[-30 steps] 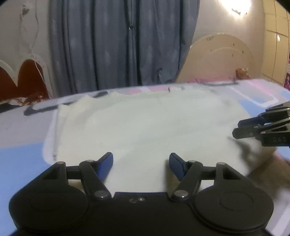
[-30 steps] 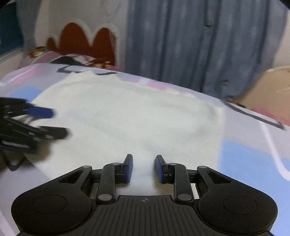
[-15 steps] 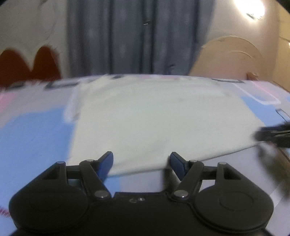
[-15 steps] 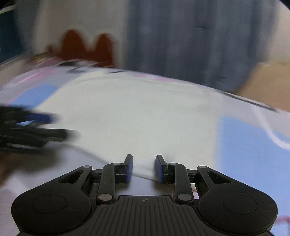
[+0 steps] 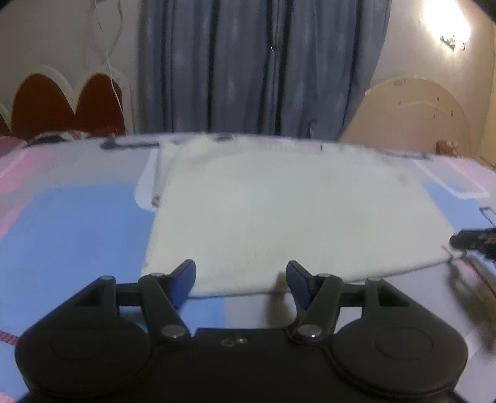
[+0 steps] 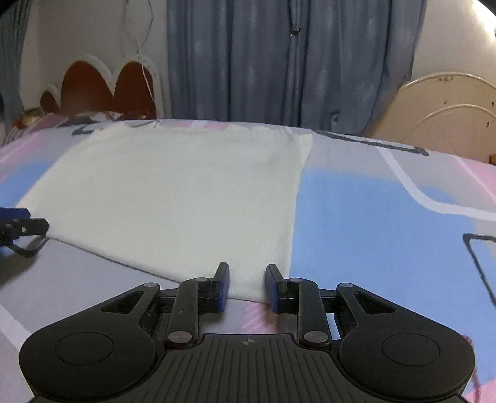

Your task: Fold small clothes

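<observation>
A cream-white garment (image 5: 279,217) lies flat on a patterned bedsheet (image 5: 77,223); it also shows in the right wrist view (image 6: 173,198). My left gripper (image 5: 241,280) is open wide, its blue pads just above the garment's near hem toward the left corner. My right gripper (image 6: 246,286) is open with a narrower gap, its pads over the garment's near right corner. Each gripper shows at the edge of the other's view: the right one (image 5: 474,241), the left one (image 6: 18,226). Neither holds cloth.
The bedsheet (image 6: 372,217) is grey, blue and pink. A dark red headboard (image 5: 55,105) stands at the back left, blue-grey curtains (image 5: 263,68) behind, a cream arched board (image 5: 412,117) at the back right. A wall lamp (image 5: 449,28) glares at top right.
Both grippers have drawn back toward the garment's near hem and apart, to its near corners. Their jaw openings are unchanged.
</observation>
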`<state>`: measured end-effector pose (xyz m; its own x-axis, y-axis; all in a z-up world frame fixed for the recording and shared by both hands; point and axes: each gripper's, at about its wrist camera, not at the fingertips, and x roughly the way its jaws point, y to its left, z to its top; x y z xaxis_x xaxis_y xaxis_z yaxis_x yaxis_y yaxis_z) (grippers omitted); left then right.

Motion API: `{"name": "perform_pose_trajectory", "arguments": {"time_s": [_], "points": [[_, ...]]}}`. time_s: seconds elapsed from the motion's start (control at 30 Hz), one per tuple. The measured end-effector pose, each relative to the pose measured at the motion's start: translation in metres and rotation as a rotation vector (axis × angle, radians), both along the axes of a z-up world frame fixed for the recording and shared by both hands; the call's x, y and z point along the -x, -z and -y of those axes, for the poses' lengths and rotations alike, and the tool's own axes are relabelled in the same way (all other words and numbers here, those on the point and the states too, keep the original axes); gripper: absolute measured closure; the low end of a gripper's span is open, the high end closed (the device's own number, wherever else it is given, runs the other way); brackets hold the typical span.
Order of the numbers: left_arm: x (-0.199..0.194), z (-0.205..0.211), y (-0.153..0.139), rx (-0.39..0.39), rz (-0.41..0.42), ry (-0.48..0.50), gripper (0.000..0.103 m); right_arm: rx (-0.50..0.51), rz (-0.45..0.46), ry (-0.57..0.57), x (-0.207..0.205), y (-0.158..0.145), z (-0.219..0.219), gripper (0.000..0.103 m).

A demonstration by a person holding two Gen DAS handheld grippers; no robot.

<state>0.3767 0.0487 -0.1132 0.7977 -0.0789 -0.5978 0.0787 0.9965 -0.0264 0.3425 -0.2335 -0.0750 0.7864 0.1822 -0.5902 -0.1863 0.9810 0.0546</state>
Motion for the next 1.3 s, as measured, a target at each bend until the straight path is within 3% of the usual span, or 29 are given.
{"name": "perform_pose_trajectory", "arguments": {"time_s": [0.07,0.13,0.2,0.37,0.6,1.03,1.13,1.3], "points": [[-0.007,-0.003,0.012,-0.013,-0.059,-0.016,0.037,-0.024,0.063,0.005,0.008,-0.005,0.001,0.078],[-0.008,-0.003,0.011,-0.014,-0.052,-0.02,0.038,0.023,-0.074,0.0,-0.008,0.014,-0.003,0.078],[-0.005,-0.005,0.007,-0.002,-0.059,-0.036,0.039,0.05,-0.056,-0.011,-0.005,0.008,-0.007,0.078],[0.01,-0.015,0.0,0.0,-0.076,-0.099,0.039,-0.065,0.028,-0.002,0.019,-0.022,0.002,0.077],[0.016,-0.016,-0.003,0.084,-0.094,-0.142,0.041,-0.133,0.057,-0.019,0.019,-0.037,-0.009,0.078],[0.009,-0.021,0.006,0.198,-0.117,-0.212,0.042,-0.158,0.039,-0.03,0.002,-0.025,-0.012,0.078],[0.004,-0.029,0.009,0.315,-0.118,-0.212,0.042,-0.171,0.037,-0.029,-0.006,-0.023,-0.012,0.078],[-0.004,-0.06,0.024,0.671,-0.097,-0.315,0.043,-0.207,0.035,-0.04,-0.022,-0.019,-0.024,0.078]]}}
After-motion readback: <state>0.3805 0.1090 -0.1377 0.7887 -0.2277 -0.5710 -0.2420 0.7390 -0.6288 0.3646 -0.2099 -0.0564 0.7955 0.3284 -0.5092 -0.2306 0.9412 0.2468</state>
